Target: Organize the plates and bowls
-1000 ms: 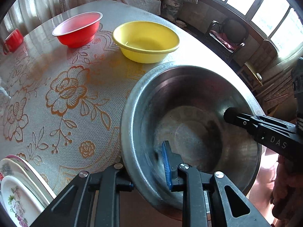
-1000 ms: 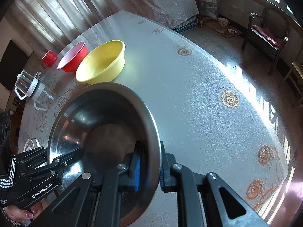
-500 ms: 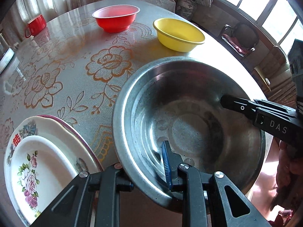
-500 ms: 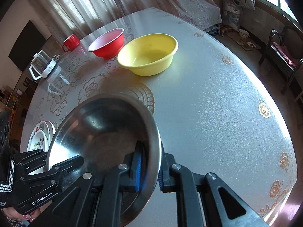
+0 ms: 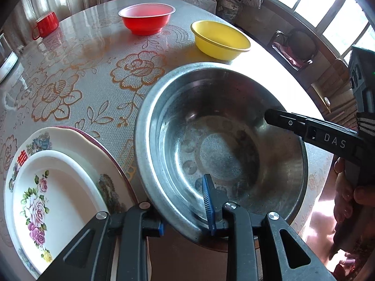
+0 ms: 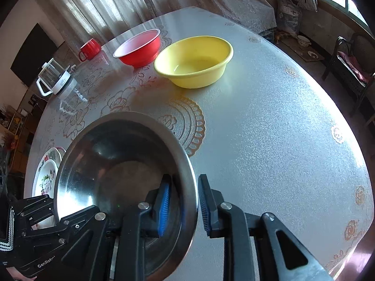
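One steel basin (image 5: 225, 145) sits on the tabletop (image 6: 269, 121) near its edge, beside two stacked plates (image 5: 58, 187). My left claw (image 5: 185, 213) and right claw (image 6: 182, 201) each straddle its rim, jaws opening, pads loosening off the metal. Only my right view shows the glass kettle (image 6: 55, 79). I count a red bowl (image 5: 146, 21), yellow bowl (image 5: 220, 39) and red mug (image 5: 46, 24).

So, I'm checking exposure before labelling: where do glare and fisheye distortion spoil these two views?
Left wrist view: windows blown out, white glare along the round floral table edge. Right wrist view: sunlit tabletop washed pale, bright reflections inside the large steel bowl. Both: edges bend and darken at the corners.
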Motion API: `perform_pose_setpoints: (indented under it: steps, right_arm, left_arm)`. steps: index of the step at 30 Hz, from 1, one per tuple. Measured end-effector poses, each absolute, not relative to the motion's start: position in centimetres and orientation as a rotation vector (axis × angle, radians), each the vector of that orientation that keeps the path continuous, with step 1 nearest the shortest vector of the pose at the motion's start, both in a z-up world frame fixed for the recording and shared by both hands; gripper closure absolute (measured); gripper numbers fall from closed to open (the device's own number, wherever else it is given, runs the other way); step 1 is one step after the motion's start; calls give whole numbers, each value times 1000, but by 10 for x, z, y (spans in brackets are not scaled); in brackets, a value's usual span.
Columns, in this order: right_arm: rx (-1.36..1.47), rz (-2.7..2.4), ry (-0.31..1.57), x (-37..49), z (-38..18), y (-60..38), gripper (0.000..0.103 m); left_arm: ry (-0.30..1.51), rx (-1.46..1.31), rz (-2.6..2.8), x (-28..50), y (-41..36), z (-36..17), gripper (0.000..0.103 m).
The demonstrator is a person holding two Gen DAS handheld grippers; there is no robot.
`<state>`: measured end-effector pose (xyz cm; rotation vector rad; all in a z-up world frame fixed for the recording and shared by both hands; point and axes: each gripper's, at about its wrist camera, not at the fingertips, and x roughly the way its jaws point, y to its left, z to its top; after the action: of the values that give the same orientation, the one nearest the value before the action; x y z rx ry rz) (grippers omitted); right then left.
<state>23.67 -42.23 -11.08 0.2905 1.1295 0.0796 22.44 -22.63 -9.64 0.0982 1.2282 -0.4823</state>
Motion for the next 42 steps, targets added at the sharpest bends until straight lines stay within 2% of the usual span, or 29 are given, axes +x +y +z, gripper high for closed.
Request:
perform_pose_setpoints:
  steps: [3,5,7,8,10,12,15,23,26,27,28,31,34,42]
  right_arm:
    - [310,70,1115,230,-104,-429,74]
    - [316,70,1110,226,-101,-430,74]
    - [298,66,1109,224,-99,-430,75]
    - [287,75,1105,223,-98,-428,77]
    - [271,86,1097,222,-98,-423,88]
    - [258,69,1099,222,-98,-421,91]
    - [270,54,1099,222,-97,-424,91]
    - [234,51,1087,222,-95,-422,89]
    - [251,73,1096,221,-94,-424,87]
    - [271,83,1095,221,-93,-426,83]
    - [286,87,1091,220,-92,-429,81]
    - [301,81,1072,220,-85,-435,76]
    - [321,85,1060,221,-78,-441,76]
    - [324,79,1026,231,-61,-457,75]
  left_arm:
    - [1218,89,-484,221,-221,-88,62]
    - [1210,75,-492,220,-217,-84,58]
    - [1197,75,-482,220,-215,-82,60]
    - [1195,75,-480,221,-214,-82,61]
    - [1194,80,-470,221,-214,-82,71]
    - [1192,78,-473,223,-214,-83,73]
    - [1188,63,-480,225,-210,-85,79]
    - [1198,90,-465,229,-216,-86,78]
    - [1188,62,-458,231,-210,-76,62]
    - [1175,61,-451,231,-209,-71,49]
    - [1158,57,-449,231,-208,-67,41]
    - [1128,50,-441,234,-207,-54,38]
    - [1112,40,-430,238,-206,-46,30]
    - [1081,53,-356,261,-207,-30,21]
